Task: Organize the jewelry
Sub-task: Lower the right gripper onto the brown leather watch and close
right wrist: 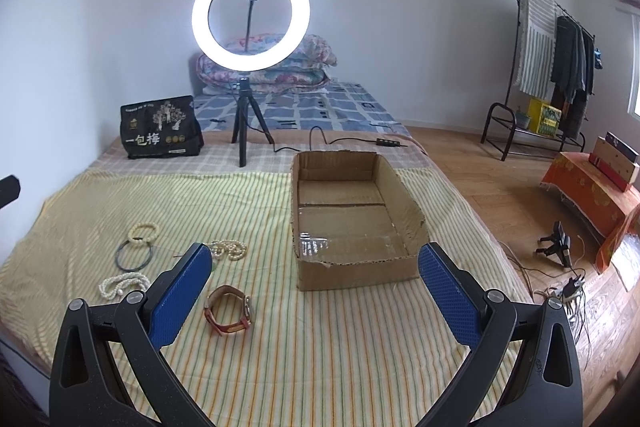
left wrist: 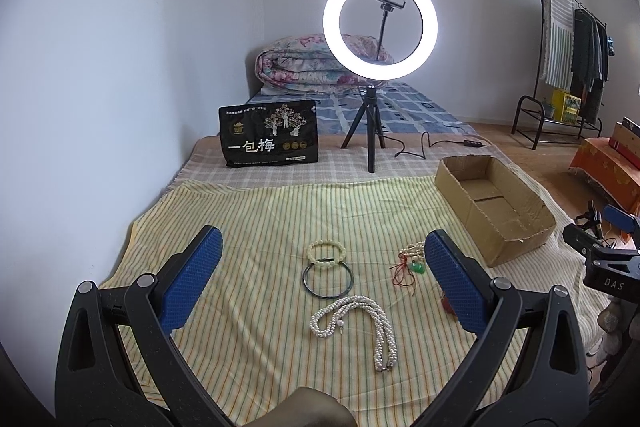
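Observation:
Jewelry lies on a striped cloth (left wrist: 260, 219) on the bed. A white bead necklace (left wrist: 356, 319), a dark bangle (left wrist: 328, 279) and a pale bead bracelet (left wrist: 327, 251) lie between my left gripper's fingers; the left gripper (left wrist: 320, 247) is open above them. A bead string with a green pendant on red cord (left wrist: 414, 261) lies by its right finger. My right gripper (right wrist: 316, 259) is open and empty. A red-strap watch (right wrist: 228, 311) lies by its left finger. An open cardboard box (right wrist: 356, 211) stands empty just ahead.
A lit ring light on a tripod (left wrist: 374, 131) and a black snack bag (left wrist: 269, 133) stand behind the cloth. Its cable (right wrist: 332, 143) trails behind the box. A folded quilt (left wrist: 304, 67) lies far back. The bed edge and wooden floor (right wrist: 500, 187) are to the right.

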The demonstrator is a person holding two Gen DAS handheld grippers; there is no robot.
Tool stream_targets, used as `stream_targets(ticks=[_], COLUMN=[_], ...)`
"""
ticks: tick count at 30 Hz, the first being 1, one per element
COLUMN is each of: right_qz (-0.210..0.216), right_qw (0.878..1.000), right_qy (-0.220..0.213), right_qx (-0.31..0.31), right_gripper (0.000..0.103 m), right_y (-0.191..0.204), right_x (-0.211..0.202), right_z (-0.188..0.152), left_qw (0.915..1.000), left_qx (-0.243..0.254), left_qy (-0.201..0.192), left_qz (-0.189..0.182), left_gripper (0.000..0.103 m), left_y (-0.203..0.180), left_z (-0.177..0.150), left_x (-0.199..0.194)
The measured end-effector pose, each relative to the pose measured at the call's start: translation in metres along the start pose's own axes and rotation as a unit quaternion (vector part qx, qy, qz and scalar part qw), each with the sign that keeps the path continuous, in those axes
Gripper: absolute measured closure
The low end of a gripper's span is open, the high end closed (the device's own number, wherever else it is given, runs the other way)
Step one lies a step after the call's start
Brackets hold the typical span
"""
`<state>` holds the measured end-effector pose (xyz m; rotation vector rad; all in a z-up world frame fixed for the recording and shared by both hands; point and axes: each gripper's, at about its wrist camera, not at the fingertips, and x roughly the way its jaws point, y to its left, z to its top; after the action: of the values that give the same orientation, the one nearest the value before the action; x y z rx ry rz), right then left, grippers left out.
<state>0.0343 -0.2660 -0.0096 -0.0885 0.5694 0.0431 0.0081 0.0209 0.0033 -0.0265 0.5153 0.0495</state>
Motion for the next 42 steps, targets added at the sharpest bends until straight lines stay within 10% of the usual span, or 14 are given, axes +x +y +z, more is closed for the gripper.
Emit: stream_targets(ticks=[16, 27, 42], right_qz=[0.094, 0.158, 0.238], right_qw=[0.993, 0.979, 0.942], right_qy=[0.045, 0.101, 0.192], right_qx=[-0.049, -0.081, -0.136], right_gripper=[0.001, 0.002, 0.053], right_y=[0.024, 0.048, 0.078], right_x=[0.042, 0.069, 0.108], right_z=[-0.011, -0.023, -0.043], left_qw=[0.9976, 0.9879, 0.9340], left_qx=[-0.055, -0.081, -0.148], left_qy=[0.034, 0.132, 0.319], left_qz=[0.021, 0.001, -0.060], left_gripper=[0.001, 0.041, 0.067], left_y=[0.059, 0.074, 0.066], left_z=[0.009, -0.004, -0.055], left_x=[0.049, 0.110, 0.207])
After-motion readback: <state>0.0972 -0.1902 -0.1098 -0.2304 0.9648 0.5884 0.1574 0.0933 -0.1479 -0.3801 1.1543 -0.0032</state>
